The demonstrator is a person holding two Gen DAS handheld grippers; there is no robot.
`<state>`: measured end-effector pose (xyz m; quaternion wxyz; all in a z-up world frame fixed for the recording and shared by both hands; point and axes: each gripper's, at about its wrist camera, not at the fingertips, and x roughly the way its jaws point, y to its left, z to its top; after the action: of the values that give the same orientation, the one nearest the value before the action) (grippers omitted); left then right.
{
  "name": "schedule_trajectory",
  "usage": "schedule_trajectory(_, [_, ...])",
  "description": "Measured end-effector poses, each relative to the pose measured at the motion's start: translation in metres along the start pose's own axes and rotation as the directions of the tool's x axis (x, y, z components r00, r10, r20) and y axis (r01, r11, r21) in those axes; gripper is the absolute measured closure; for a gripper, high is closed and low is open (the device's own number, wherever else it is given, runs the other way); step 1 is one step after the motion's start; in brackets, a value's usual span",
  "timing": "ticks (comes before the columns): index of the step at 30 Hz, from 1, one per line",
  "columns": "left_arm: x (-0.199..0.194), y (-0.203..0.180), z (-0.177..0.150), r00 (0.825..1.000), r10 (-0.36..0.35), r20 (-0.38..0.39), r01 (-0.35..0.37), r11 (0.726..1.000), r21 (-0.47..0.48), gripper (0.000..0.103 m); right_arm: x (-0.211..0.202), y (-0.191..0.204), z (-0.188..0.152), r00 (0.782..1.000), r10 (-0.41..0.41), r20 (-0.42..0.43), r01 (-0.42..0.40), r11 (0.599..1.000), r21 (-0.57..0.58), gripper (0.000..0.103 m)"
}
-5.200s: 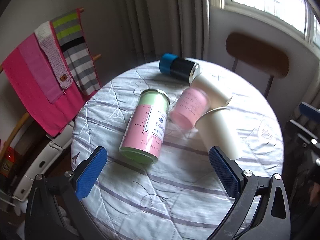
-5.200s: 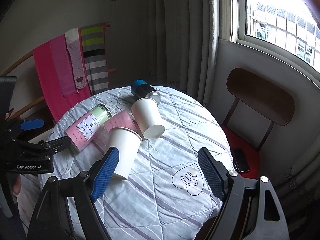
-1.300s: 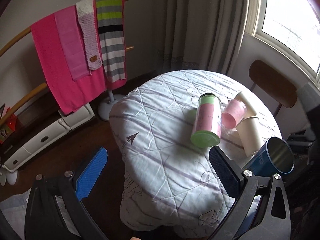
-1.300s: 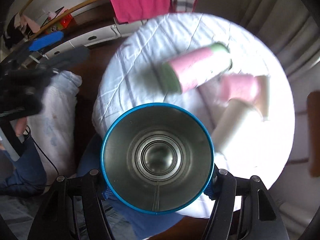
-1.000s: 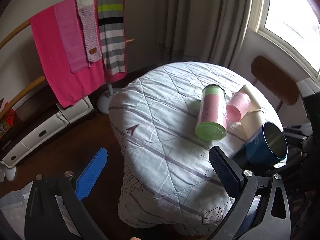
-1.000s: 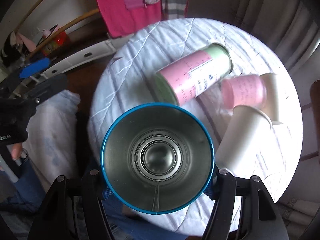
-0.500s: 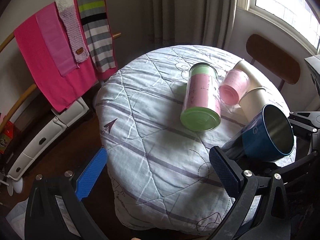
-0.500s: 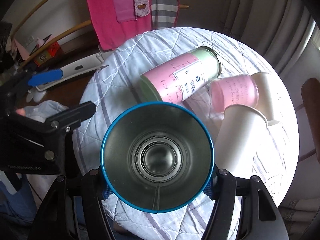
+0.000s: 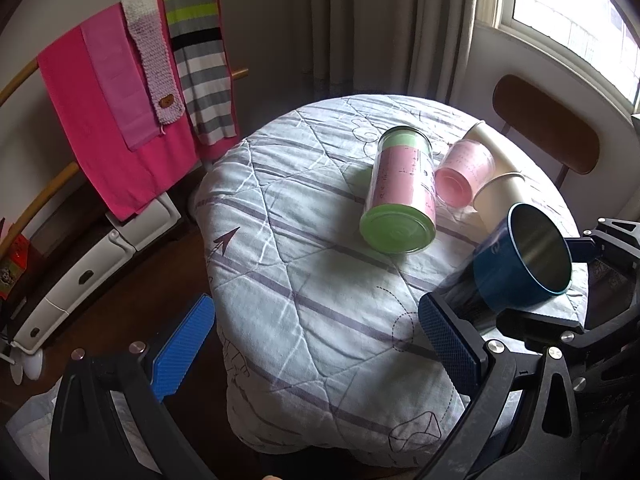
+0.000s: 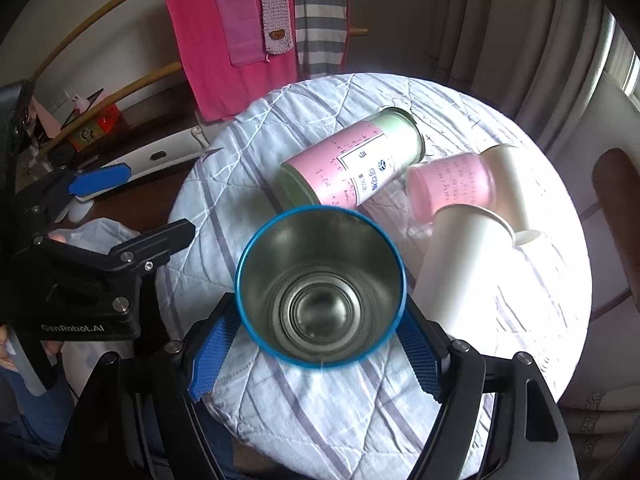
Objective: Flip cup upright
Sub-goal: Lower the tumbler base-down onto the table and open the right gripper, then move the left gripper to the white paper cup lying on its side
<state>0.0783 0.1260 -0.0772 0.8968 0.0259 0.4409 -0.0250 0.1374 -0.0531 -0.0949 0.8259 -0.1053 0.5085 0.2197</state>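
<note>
A blue metal cup [image 10: 320, 288] with a steel inside stands mouth up near the table's front edge, slightly blurred. My right gripper [image 10: 316, 356] has its blue pads on either side of the cup's lower part, jaws spread a little wider than the cup. In the left wrist view the cup [image 9: 520, 256] leans at the right, with the right gripper's frame behind it. My left gripper [image 9: 316, 344] is open and empty, off the table's near-left edge.
On the round quilted table [image 9: 304, 264] lie a pink-and-green canister [image 9: 400, 196], a pink cup [image 9: 464, 176] and two white paper cups [image 9: 496, 196] on their sides. A rack of pink and striped towels [image 9: 132, 96] stands left. A chair [image 9: 548, 124] stands behind.
The blue cup has come down from the air to the table near the front edge. The right jaws have spread away from its sides. The left gripper moved closer to the table.
</note>
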Motion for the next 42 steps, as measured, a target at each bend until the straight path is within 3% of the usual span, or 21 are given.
schedule_trajectory(7, [-0.025,-0.016,-0.010,0.999,-0.026,0.032,0.026,1.000,0.018,0.000,-0.034,-0.003,-0.020,0.999,-0.013,0.041,0.013,1.000,0.005,0.024])
schedule_trajectory(25, [-0.075,-0.097,-0.024,0.993,-0.065,0.101,0.058,0.996,0.070,0.000,-0.104,-0.050,-0.093,0.975,-0.093,0.201,0.059,0.983,0.172,0.024])
schedule_trajectory(30, [-0.078,-0.118,-0.020,0.991,-0.085,0.102,0.078,0.994,0.072,0.000,-0.110,-0.066,-0.101,0.972,-0.093,0.216,0.048,0.978,0.203,0.024])
schedule_trajectory(37, [-0.078,-0.152,0.002,0.980,-0.180,0.090,0.178,0.983,0.032,0.000,-0.115,-0.092,-0.112,0.971,-0.100,0.218,0.050,0.974,0.223,0.024])
schedule_trajectory(42, [-0.070,-0.195,0.027,0.983,-0.168,0.081,0.166,0.986,0.026,0.000,-0.121,-0.123,-0.124,0.968,-0.117,0.223,0.059,0.967,0.249,0.024])
